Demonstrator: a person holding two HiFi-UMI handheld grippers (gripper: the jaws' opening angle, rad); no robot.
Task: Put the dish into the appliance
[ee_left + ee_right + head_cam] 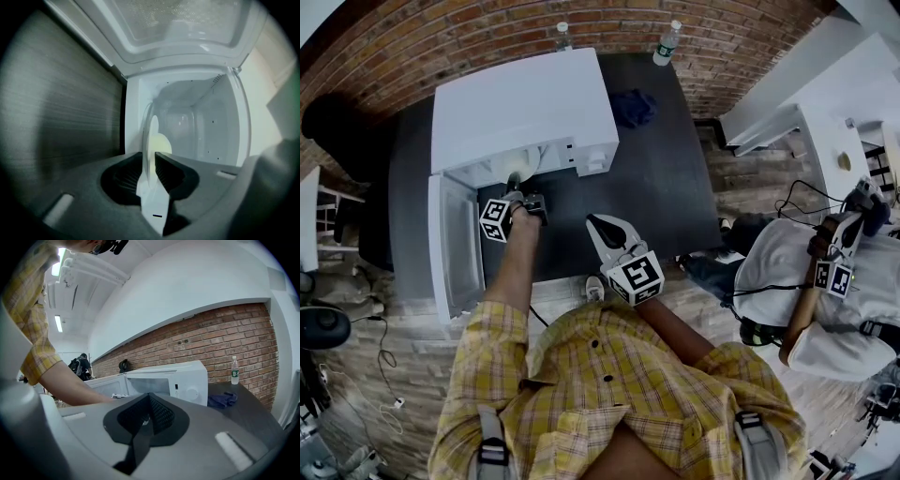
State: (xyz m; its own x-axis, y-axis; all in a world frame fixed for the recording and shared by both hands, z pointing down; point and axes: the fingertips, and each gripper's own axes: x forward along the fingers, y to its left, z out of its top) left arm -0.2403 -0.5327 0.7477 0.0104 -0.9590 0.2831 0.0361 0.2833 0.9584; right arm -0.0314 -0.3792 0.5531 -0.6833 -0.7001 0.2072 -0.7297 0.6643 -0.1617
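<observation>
Left gripper [149, 158]: jaws slightly apart | dish [153, 136] upright between them | microwave [201, 126] cavity straight ahead | right gripper [149, 398] closed, empty

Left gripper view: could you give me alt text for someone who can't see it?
A white dish stands on edge between the left gripper's dark jaws, at the mouth of an open white microwave. Its door fills the top; a dark table lies left.

Dark table [675, 197] with microwave [520, 112], cloth [633, 108], bottles [667, 42]
</observation>
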